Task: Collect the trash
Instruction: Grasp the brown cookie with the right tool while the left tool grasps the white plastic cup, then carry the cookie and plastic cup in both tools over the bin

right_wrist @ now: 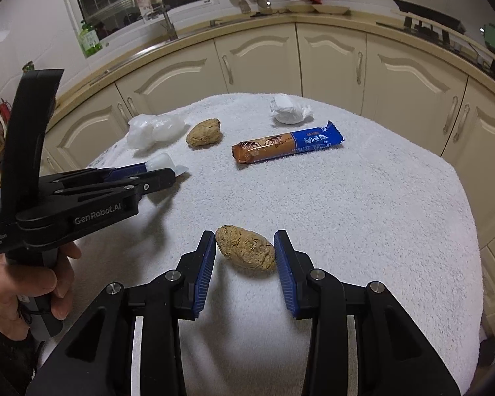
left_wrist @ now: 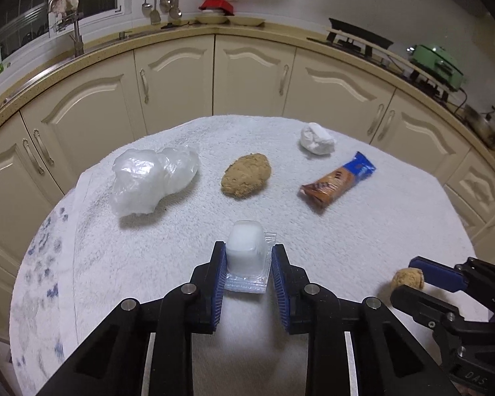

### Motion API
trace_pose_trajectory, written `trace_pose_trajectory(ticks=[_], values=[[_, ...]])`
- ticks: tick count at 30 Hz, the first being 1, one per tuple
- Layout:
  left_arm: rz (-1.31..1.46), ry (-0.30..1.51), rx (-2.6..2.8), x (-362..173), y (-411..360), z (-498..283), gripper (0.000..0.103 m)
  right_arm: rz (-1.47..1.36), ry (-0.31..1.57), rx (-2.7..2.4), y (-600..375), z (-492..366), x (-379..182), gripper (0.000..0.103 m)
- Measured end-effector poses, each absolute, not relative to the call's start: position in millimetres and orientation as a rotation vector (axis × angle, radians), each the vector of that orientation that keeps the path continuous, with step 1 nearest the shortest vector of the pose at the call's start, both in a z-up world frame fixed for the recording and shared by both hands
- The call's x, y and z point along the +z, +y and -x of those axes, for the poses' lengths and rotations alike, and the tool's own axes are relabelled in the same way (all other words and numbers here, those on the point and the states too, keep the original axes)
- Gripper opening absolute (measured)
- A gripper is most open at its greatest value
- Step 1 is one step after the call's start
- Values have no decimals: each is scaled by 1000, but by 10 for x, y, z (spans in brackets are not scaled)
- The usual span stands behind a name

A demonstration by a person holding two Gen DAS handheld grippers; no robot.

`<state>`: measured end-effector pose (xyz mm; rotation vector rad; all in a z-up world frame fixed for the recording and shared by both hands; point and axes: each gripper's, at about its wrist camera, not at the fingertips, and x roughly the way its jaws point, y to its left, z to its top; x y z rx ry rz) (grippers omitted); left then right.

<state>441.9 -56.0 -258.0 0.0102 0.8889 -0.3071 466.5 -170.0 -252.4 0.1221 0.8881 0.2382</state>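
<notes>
My left gripper [left_wrist: 249, 259] is shut on a small clear plastic cup [left_wrist: 246, 244] with a flat rim, resting on the white towel [left_wrist: 181, 247]. From the right wrist view, the left gripper [right_wrist: 168, 170] shows side-on with the cup [right_wrist: 160, 161] at its tip. My right gripper [right_wrist: 244, 250] is shut on a brown crumpled paper ball [right_wrist: 246, 247], also visible at the right edge [left_wrist: 407, 279]. Lying farther back are a clear plastic bag [left_wrist: 151, 178], a second brown paper lump [left_wrist: 246, 175], a white crumpled tissue [left_wrist: 316, 138] and a brown-and-blue snack wrapper [left_wrist: 340, 181].
The towel covers a round table whose edge drops off on all sides. Cream kitchen cabinets [left_wrist: 247, 76] curve around behind it, with a sink tap [left_wrist: 77, 38] at left and a stove [left_wrist: 359, 38] at right. A hand [right_wrist: 26, 283] holds the left gripper's handle.
</notes>
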Motion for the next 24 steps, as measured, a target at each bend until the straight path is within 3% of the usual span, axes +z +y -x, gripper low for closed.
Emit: trace_pose_trajectory(ticks=[11,24], values=[[19,825,-365,-2477,-500,-3961,23,-126,827,231,-1711,-4129,-2233,37],[62,664,-357,-2024,-197,-2420,23,-140,712,213,-1762,-3535,-1787,37]])
